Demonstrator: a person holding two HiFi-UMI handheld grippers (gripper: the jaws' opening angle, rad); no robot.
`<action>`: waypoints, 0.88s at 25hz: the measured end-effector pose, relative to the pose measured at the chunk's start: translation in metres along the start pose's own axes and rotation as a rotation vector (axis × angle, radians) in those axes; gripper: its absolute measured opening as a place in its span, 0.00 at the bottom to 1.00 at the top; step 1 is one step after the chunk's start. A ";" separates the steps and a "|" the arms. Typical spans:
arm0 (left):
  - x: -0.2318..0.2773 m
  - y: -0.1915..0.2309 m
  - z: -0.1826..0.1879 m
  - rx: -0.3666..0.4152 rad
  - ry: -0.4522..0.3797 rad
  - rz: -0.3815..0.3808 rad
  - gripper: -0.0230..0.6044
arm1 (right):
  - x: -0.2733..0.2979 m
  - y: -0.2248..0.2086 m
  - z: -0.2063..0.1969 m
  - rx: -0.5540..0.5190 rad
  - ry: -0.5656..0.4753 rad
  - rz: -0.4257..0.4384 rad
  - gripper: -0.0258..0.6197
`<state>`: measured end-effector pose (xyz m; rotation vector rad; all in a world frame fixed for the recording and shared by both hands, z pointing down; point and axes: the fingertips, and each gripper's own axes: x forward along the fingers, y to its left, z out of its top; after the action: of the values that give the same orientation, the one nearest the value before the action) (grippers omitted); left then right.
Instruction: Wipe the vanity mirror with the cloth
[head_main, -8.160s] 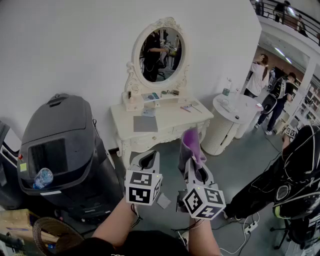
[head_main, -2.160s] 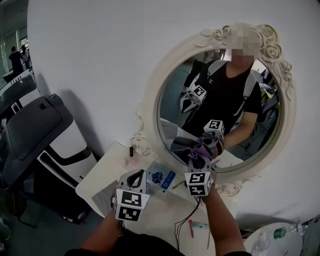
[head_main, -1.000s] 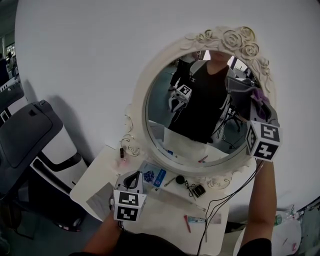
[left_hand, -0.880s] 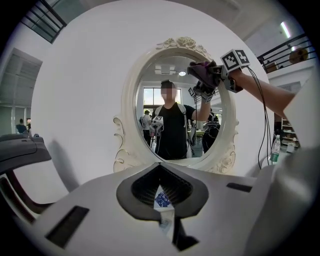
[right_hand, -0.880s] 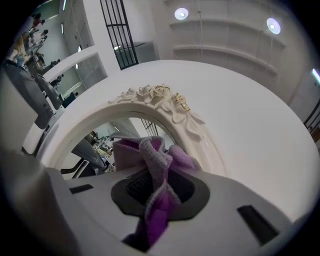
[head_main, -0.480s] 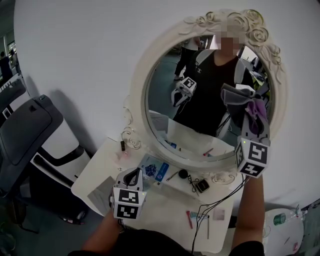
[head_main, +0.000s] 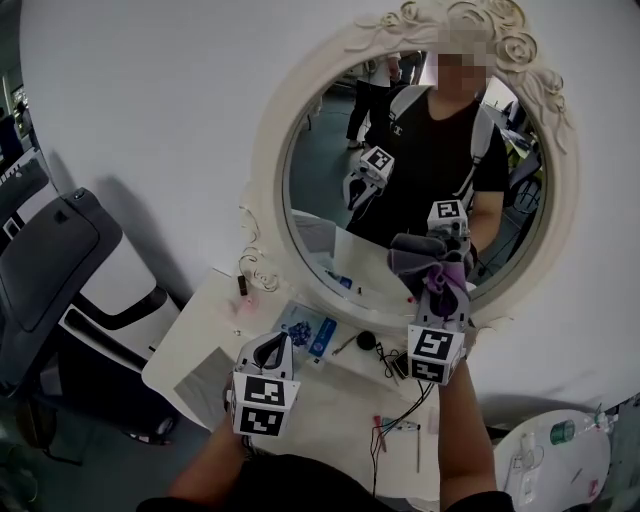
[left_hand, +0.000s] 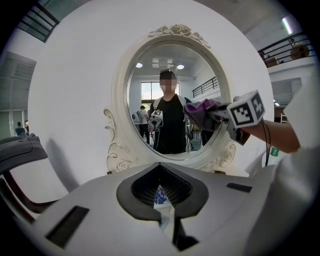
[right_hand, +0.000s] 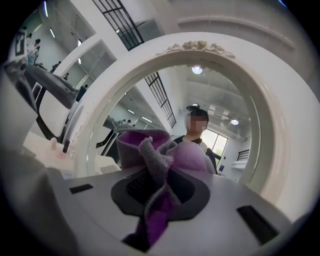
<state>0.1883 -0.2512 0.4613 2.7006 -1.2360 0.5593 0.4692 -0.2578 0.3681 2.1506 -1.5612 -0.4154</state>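
Observation:
The oval vanity mirror (head_main: 330, 150) hangs in an ornate cream frame (head_main: 262, 190) above the white vanity table. My right gripper (head_main: 441, 292) is shut on a bunched purple and grey cloth (head_main: 432, 268), which is held up against the lower part of the glass, right of centre. The right gripper view shows the cloth (right_hand: 161, 162) spilling out of the shut jaws (right_hand: 159, 196), with the mirror (right_hand: 220, 100) just beyond. My left gripper (head_main: 268, 354) hangs lower over the table, shut and empty. Seen from the left gripper (left_hand: 161, 202), the cloth (left_hand: 202, 111) touches the mirror (left_hand: 167, 80).
The white vanity table (head_main: 200, 345) carries a blue packet (head_main: 310, 334), a small dark object with a cable (head_main: 367, 341) and a red pen (head_main: 379, 441). A dark grey machine (head_main: 50, 270) stands at the left. A round side table with a bottle (head_main: 558, 440) sits at the lower right.
My right gripper has carried the cloth from the mirror's right rim down and left to the lower middle of the glass. The left gripper has barely moved.

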 end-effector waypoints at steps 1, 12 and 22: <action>0.000 0.000 0.000 0.001 -0.001 0.001 0.03 | 0.001 0.011 -0.015 -0.010 0.036 0.015 0.12; -0.006 0.015 0.002 -0.013 -0.014 0.023 0.03 | 0.010 0.090 -0.130 0.027 0.434 0.187 0.12; -0.004 0.012 0.005 -0.017 -0.030 -0.011 0.03 | -0.033 -0.051 0.098 0.119 -0.078 -0.047 0.12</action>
<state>0.1781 -0.2571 0.4547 2.7103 -1.2267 0.5059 0.4523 -0.2305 0.2573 2.2906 -1.6178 -0.4366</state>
